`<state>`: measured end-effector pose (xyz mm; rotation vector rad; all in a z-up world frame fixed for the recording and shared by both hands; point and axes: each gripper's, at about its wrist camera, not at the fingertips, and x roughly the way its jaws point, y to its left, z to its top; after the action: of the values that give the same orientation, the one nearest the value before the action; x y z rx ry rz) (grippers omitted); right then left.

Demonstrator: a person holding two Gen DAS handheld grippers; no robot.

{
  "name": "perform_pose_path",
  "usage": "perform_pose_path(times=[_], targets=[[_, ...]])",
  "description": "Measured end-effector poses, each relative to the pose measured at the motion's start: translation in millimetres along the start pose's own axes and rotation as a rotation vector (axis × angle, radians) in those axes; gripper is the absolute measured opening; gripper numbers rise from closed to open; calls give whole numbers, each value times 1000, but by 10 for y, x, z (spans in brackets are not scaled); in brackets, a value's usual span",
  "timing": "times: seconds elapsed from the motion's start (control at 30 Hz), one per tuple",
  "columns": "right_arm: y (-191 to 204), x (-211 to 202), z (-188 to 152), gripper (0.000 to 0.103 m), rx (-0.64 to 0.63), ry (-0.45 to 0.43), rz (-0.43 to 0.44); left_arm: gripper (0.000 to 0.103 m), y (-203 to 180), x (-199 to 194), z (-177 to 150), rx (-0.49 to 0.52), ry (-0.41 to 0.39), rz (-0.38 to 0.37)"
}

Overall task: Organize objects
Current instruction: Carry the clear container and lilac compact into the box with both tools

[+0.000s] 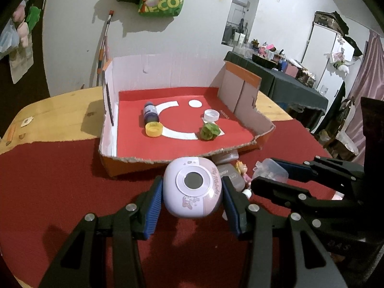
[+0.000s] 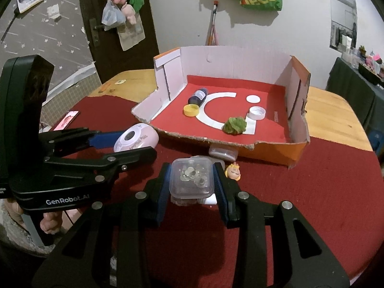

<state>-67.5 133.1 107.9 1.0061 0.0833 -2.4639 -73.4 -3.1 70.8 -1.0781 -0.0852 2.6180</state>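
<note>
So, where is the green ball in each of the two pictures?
Left wrist view: the green ball lies in the cardboard tray, right of centre, in front of the white cap.
Right wrist view: the green ball lies in the tray's front middle, left of and nearer than the white cap.
Shared landmark: the yellow cap, beside the dark bottle.

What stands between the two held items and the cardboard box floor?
Only the box's torn front wall, low. The left tongs hold the lilac toy camera; the right tongs hold the clear container. Inside, red floor lies free.
</note>
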Motion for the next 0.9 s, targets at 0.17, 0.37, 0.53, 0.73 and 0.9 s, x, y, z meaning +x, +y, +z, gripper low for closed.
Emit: perform_pose_path(times=[0.17, 0.37, 0.53, 0.73, 0.9], targets=[[-33, -16, 87, 33, 4, -6, 8, 49, 2, -10, 115, 5, -13, -3], [-84, -1, 210, 33, 5, -8, 14, 49, 17, 17, 222, 7, -15, -4], [-101, 39, 313, 33, -2, -7, 15, 49, 37, 53, 321, 8, -16, -1], [-140, 95, 409, 33, -3, -2, 17, 49, 87, 111, 402, 3, -8, 1], [-197, 146, 476, 33, 7, 5, 25, 49, 136, 184, 465, 2, 7, 2]])
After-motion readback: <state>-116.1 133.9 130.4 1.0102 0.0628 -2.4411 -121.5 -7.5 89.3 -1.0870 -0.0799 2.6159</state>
